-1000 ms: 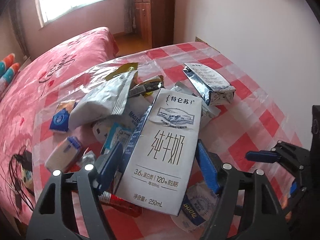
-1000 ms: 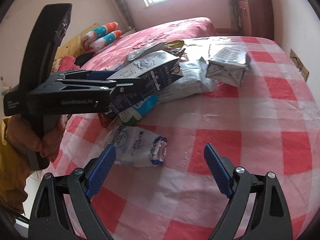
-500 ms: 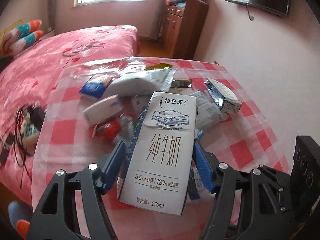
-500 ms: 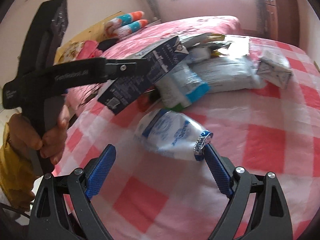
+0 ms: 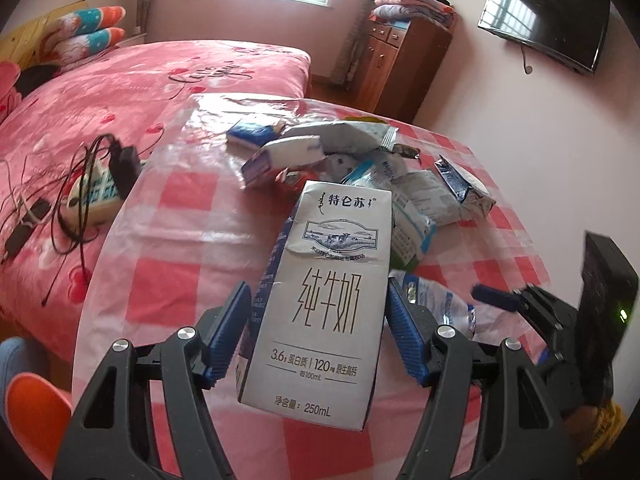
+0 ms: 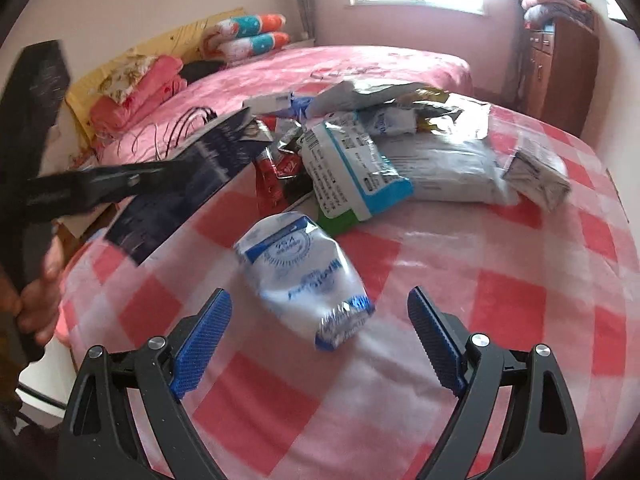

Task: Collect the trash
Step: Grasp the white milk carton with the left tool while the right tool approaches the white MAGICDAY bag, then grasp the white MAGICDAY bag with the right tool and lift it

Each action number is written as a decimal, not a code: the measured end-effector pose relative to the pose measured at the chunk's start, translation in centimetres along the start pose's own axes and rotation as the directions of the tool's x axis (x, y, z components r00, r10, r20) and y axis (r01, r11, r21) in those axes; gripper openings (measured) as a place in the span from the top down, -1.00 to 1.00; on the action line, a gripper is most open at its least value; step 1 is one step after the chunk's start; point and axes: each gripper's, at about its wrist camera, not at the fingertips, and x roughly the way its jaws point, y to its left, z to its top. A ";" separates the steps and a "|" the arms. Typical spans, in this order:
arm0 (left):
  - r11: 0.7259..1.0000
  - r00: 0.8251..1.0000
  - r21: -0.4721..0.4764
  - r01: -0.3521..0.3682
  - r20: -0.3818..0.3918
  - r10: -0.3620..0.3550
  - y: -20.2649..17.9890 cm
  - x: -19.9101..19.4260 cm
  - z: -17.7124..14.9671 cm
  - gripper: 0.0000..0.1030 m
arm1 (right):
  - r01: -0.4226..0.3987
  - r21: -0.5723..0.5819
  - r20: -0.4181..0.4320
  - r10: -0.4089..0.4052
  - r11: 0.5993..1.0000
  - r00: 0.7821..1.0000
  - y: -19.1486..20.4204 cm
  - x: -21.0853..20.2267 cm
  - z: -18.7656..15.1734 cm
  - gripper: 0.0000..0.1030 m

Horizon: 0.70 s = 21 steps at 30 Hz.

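My left gripper (image 5: 318, 320) is shut on a white 250 mL milk carton (image 5: 324, 304) and holds it lifted above the red-checked table (image 5: 172, 292). The carton (image 6: 188, 184) also shows dark and tilted at the left of the right wrist view, in the left gripper's black arm. My right gripper (image 6: 320, 320) is open, its blue pads either side of a crumpled white-and-blue wrapper (image 6: 304, 268) lying on the cloth. That wrapper (image 5: 436, 300) and the right gripper (image 5: 504, 300) also appear in the left wrist view. A heap of trash (image 6: 384, 152) lies further back.
The heap holds several cartons, foil bags and a red wrapper (image 6: 276, 176). A grey carton (image 6: 536, 176) lies at the right. A pink bed (image 5: 120, 92) with a power strip and cables (image 5: 92, 188) is beside the table. A wooden cabinet (image 5: 400, 64) stands by the wall.
My left gripper has lifted the milk carton up and back off the heap, toward the left. My right gripper has moved in over the white-and-blue wrapper, which now lies between its pads.
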 end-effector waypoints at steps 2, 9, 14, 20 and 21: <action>1.000 1.000 -0.014 0.003 -0.006 -0.003 0.4 -0.1 -0.7 -0.32 | -0.002 -0.016 -0.014 0.001 1.000 1.000 0.1 0.8 0.4 -0.72; 0.998 1.000 -0.056 0.016 -0.015 -0.017 1.8 -0.1 -2.5 -0.32 | 0.080 -0.101 -0.058 -0.087 0.992 0.995 1.6 2.6 1.1 -0.42; 0.997 1.000 -0.074 0.019 -0.010 -0.020 2.6 -0.2 -3.1 -0.32 | 0.097 -0.104 -0.054 -0.103 0.990 0.993 2.0 2.7 1.1 -0.34; 0.996 1.000 -0.089 0.026 0.001 -0.026 3.3 -0.8 -3.8 -0.32 | 0.121 -0.079 -0.043 -0.125 0.989 0.991 2.2 2.1 0.6 -0.33; 0.995 1.000 -0.093 0.029 0.004 -0.028 3.5 -1.0 -3.8 -0.32 | 0.120 -0.070 -0.040 -0.123 0.990 0.992 2.3 2.0 0.5 -0.33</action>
